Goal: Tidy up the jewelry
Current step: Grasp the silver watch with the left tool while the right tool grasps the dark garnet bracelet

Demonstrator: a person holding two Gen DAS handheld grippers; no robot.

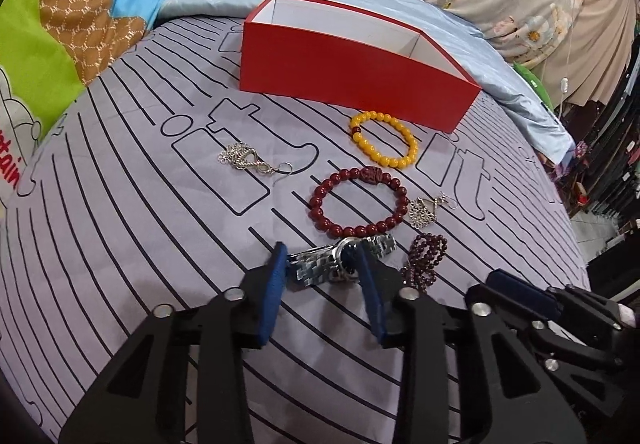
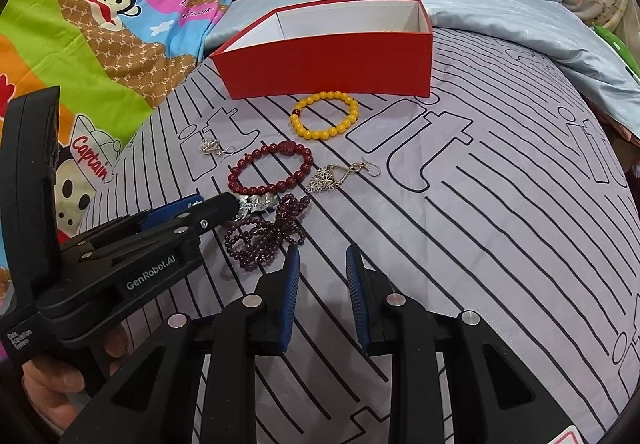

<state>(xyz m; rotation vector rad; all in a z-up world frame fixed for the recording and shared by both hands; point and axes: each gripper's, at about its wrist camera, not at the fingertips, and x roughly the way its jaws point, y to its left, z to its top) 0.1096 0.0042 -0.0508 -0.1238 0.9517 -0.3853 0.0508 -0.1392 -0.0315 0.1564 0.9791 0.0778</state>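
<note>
Left tool (image 1: 322,256) points steeply down at the bed, its blue-padded fingers (image 1: 276,286) straddling the silver metal-link wristwatch (image 1: 340,262); whether the pads press on the watch I cannot tell. Right tool (image 2: 322,258) hangs just beside it with its pads apart over bare sheet, nothing between them. A bare hand (image 2: 60,392) grips the left tool's handle.

Behind everything, the open red cardboard box with white inside (image 1: 352,71) stands on the lilac bed sheet with black line print (image 1: 120,244), its near wall just beyond the yellow bead bracelet (image 1: 384,139). Nearer lies the dark-red bead bracelet (image 1: 356,203), then the coiled purple bead strand (image 1: 424,260) just right of the watch. One silver filigree earring (image 1: 424,211) sits by the red bracelet; another silver filigree earring (image 1: 248,159) lies apart, with open sheet around it.
</note>
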